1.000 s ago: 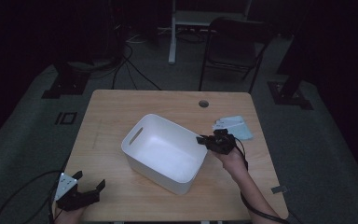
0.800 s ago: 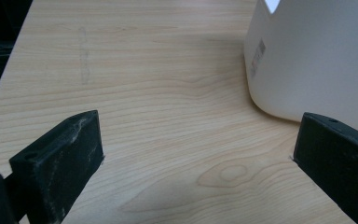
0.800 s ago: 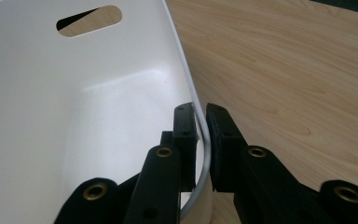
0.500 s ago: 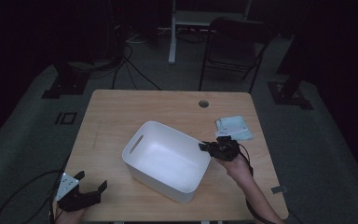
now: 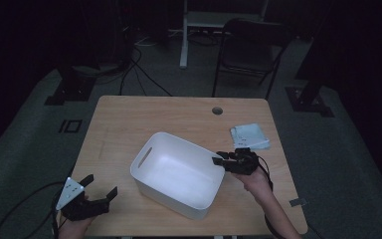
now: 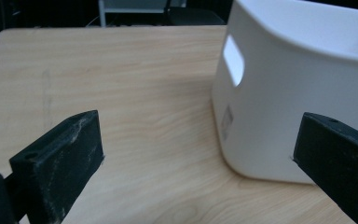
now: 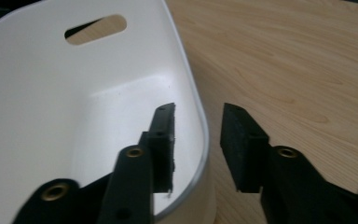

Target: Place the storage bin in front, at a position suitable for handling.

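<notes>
White bin (image 5: 178, 174) sat mid-tabletop (image 5: 179, 119), folded light-blue cloth (image 5: 249, 136) just beyond right gripper (image 5: 221, 160). Straddled the bin's right rim, jaws just opened, clear of the wall. Left gripper (image 5: 99, 186) hovered near-left, jaws wide apart, empty.

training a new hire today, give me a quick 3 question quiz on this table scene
1. True or false: the right tool has its pads clamped tight on the rim of the white bin.
2. What lies on the table near its far right corner? A) a folded light blue cloth B) a red mug C) a pair of scissors
3. Fill in: the left tool is ____ and holds nothing.

Key
1. False: its jaws have just been opening and straddle the rim, one inside the bin and one outside, with a gap showing.
2. A, the folded light blue cloth.
3. open
</notes>
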